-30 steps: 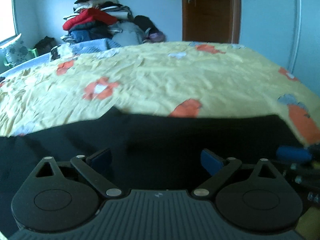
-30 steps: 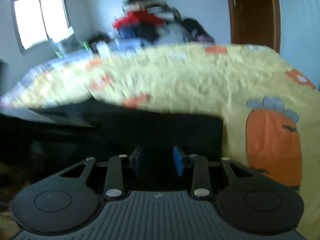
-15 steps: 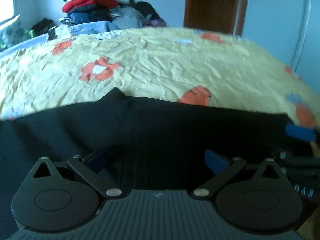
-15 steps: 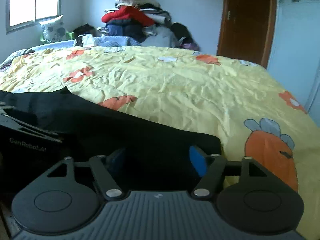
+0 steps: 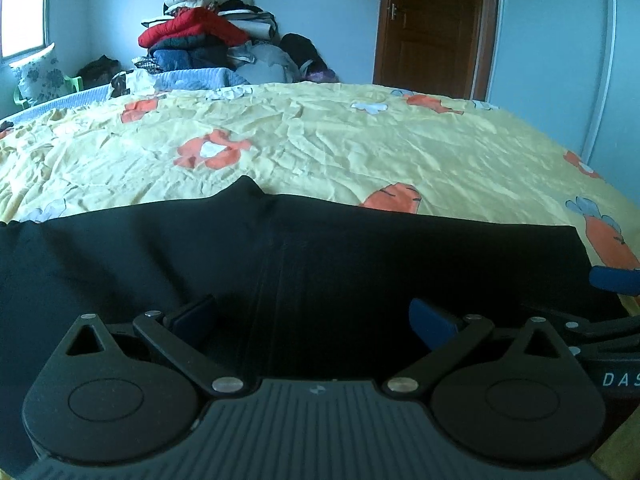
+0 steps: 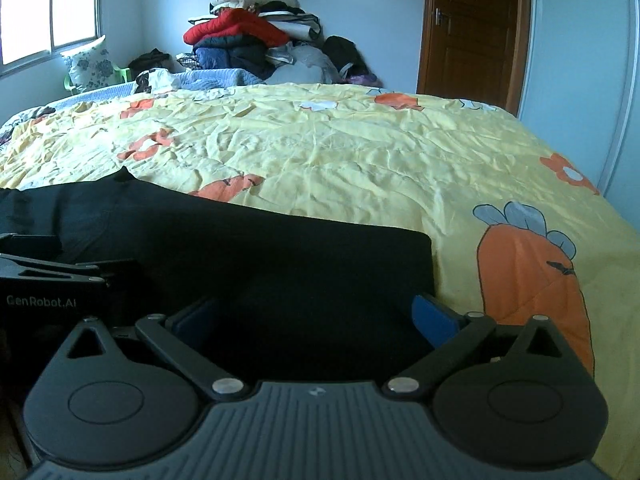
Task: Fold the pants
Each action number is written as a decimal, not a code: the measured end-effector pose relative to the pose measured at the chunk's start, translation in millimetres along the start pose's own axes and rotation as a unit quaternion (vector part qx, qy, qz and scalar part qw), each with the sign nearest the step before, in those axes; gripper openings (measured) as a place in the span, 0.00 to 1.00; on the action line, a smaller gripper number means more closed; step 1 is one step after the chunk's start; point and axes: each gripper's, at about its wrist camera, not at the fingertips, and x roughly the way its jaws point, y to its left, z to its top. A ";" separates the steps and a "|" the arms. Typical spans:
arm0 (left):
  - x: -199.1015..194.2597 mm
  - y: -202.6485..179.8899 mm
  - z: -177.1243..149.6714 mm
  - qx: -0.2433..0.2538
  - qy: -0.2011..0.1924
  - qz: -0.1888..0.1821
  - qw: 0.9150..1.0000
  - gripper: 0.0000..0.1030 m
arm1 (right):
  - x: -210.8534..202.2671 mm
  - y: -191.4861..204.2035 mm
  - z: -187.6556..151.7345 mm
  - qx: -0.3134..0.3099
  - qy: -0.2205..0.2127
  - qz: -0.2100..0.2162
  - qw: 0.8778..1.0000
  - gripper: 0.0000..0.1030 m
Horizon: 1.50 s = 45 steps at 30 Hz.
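Black pants (image 5: 320, 248) lie flat in a long band across the near edge of a yellow bed sheet (image 5: 360, 148). My left gripper (image 5: 312, 312) hovers low over their middle, open wide, with only flat cloth under its blue pads. My right gripper (image 6: 314, 314) is over the pants' squared right end (image 6: 360, 256). Its jaws are opening and stand wide, the pads pressing on nothing. The right gripper's blue fingertip (image 5: 614, 280) shows at the right edge of the left wrist view. The left gripper's body (image 6: 48, 276) shows at the left of the right wrist view.
The sheet (image 6: 340, 152) has orange flower and carrot prints and stretches far back. A tall pile of clothes (image 6: 248, 32) sits behind the bed against the wall. There is a brown door (image 6: 472, 28) at the back right, a white panel (image 6: 580, 80) on the right, and a window (image 6: 48, 8) on the left.
The right gripper's jaws have spread from a narrow gap to wide open, and its blurred view has steadied. The left gripper has stayed open over the pants.
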 end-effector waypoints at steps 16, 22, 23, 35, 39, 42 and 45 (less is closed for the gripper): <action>-0.6 1.4 -0.6 -0.004 -0.003 -0.005 1.000 1.00 | 0.4 0.2 0.2 0.000 0.000 0.000 1.000 1.00; -0.6 1.6 -0.5 -0.005 -0.003 -0.006 1.000 1.00 | 0.4 0.2 0.2 0.000 0.000 0.000 1.000 1.00; -0.7 1.7 -0.6 -0.004 -0.003 -0.005 1.000 1.00 | 0.2 -0.2 0.3 0.000 0.000 0.000 1.000 1.00; -1.0 1.5 -0.6 -0.005 -0.003 -0.007 1.000 1.00 | 0.4 0.2 0.3 0.000 -0.001 0.000 1.000 1.00; -0.8 1.4 -0.6 -0.002 -0.004 -0.005 1.000 1.00 | 0.4 0.2 0.3 0.001 -0.001 0.000 1.000 1.00; -3.4 3.5 0.4 0.002 -0.005 -0.008 1.000 0.99 | 0.3 0.3 0.3 0.001 -0.001 0.000 1.000 1.00; -11.1 14.9 11.5 -0.019 -0.002 -0.019 1.000 1.00 | 0.4 0.2 0.4 0.002 -0.001 0.001 1.000 1.00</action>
